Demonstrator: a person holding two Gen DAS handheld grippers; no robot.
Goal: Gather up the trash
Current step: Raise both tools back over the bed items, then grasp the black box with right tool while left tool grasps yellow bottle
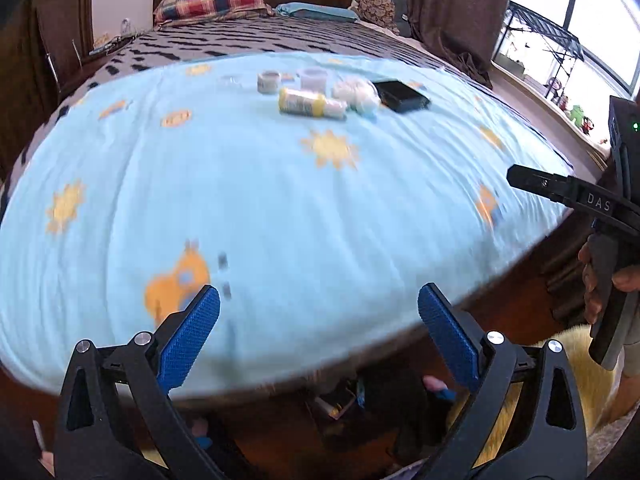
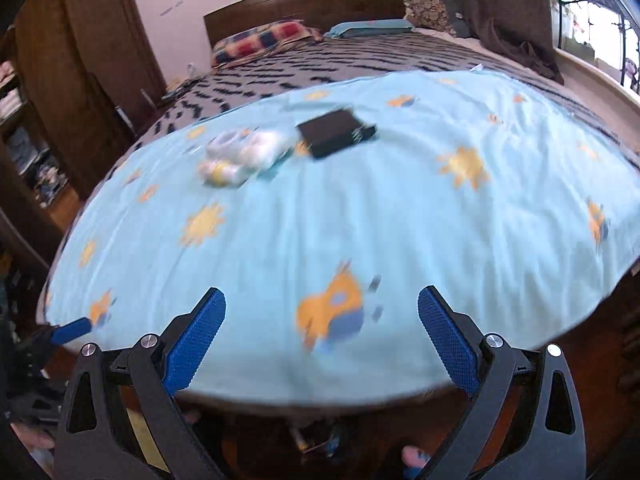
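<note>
Left wrist view: left gripper (image 1: 319, 312), jaws apart and empty, faces a far cluster on the blue blanket (image 1: 260, 200): two small cups (image 1: 269, 81), one yellow bottle (image 1: 312, 104) lying crosswise, one white wad (image 1: 357, 95), one black box (image 1: 402, 95). Right gripper (image 2: 322, 314), also spread empty, seems no closer.

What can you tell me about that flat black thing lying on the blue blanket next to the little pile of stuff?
The black box is flat, rectangular and matte dark, possibly a tray or case; blur hides finer detail. It lies flat on the light blue blanket, far from both sets of fingers, at the right end of the cluster. A crumpled white wad sits close beside it on its left; whether they touch is unclear. Nothing rests on top of it.
</note>
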